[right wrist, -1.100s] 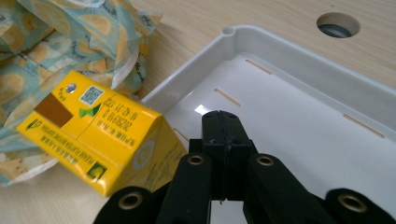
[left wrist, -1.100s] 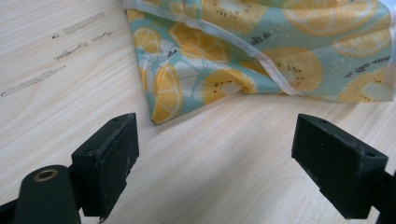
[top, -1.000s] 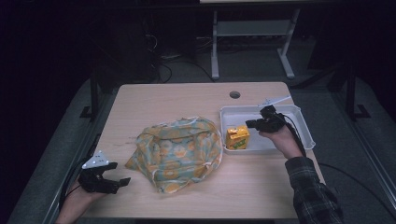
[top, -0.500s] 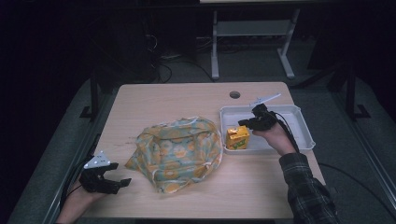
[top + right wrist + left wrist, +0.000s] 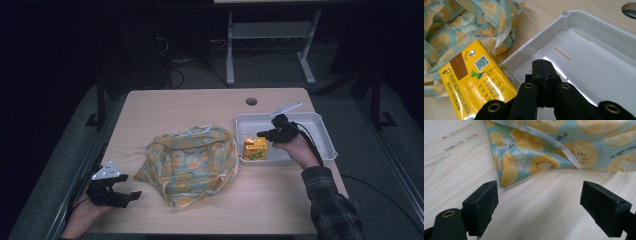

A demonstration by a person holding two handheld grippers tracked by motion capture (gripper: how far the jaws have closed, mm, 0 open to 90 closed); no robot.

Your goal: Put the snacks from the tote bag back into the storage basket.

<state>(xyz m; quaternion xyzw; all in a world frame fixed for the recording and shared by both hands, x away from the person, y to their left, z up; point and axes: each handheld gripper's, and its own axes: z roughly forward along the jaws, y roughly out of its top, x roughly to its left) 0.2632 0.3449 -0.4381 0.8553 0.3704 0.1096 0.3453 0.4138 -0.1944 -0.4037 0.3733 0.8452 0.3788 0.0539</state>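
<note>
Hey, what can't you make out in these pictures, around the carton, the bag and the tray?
- Carton base: cut off by the right gripper view's bottom edge; print too small in the high view.
- Bag contents: hidden by its own folds in the high view.
- Tray near wall: partly hidden by the hand and right gripper in the high view.

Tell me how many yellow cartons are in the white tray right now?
1. The yellow carton stands at the white tray's left end, just beside the shut right gripper. More could be hidden under the fruit-print bag beside the tray.
</note>
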